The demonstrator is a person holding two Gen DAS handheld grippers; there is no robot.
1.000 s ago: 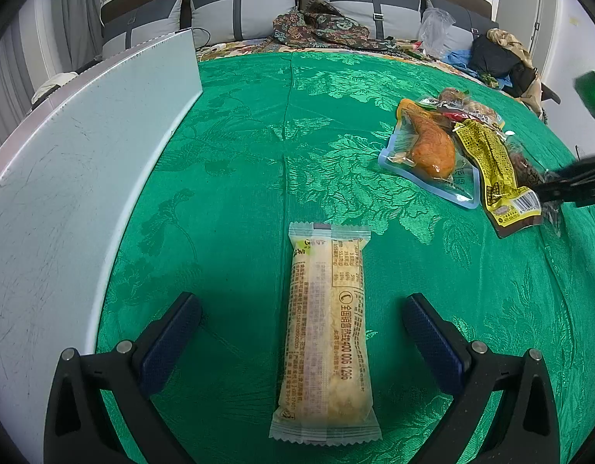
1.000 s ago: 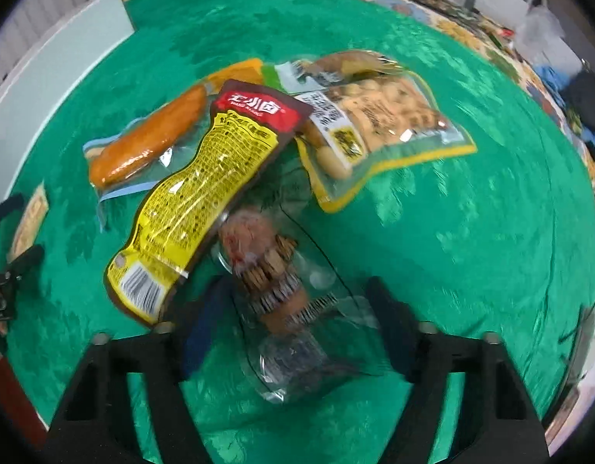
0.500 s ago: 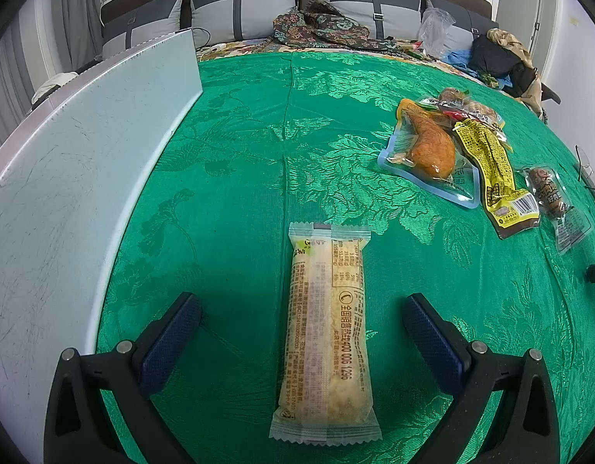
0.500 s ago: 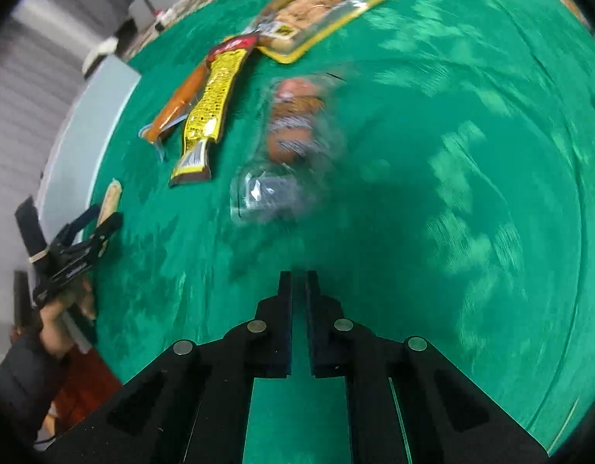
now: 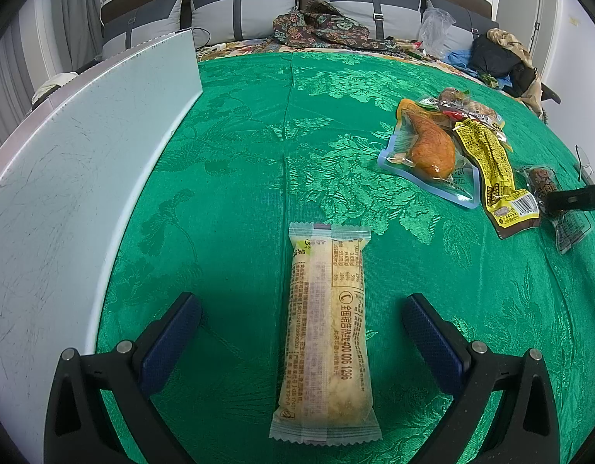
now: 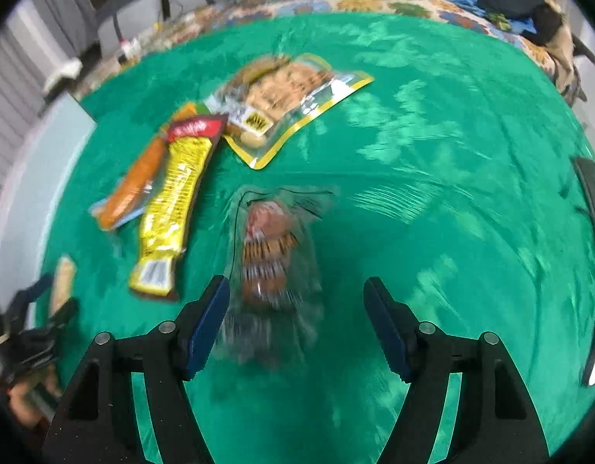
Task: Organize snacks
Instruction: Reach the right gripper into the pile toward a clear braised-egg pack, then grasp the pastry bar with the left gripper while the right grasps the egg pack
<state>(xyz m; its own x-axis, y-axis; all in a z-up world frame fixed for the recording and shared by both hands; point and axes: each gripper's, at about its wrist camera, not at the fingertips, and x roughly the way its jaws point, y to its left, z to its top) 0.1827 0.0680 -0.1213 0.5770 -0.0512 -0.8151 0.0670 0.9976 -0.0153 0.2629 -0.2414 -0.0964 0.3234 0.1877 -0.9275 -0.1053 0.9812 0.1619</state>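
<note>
On the green cloth, a long pale bar packet lies lengthwise between the fingers of my open left gripper, untouched by the pads. My right gripper is open, its fingers either side of a clear pouch with a brown snack; this view is blurred. The pouch also shows in the left wrist view. A yellow packet, an orange drumstick pouch and a yellow-edged pouch of pale pieces lie beyond it. The left view shows the drumstick pouch and yellow packet.
A long pale board stands along the left edge of the cloth. Grey cushions and heaped clothes lie behind. A dark flat object lies at the cloth's right edge.
My right gripper was shut and back from the snacks half a second ago; now it is open and down around the clear pouch. The left gripper and bar have not moved.
</note>
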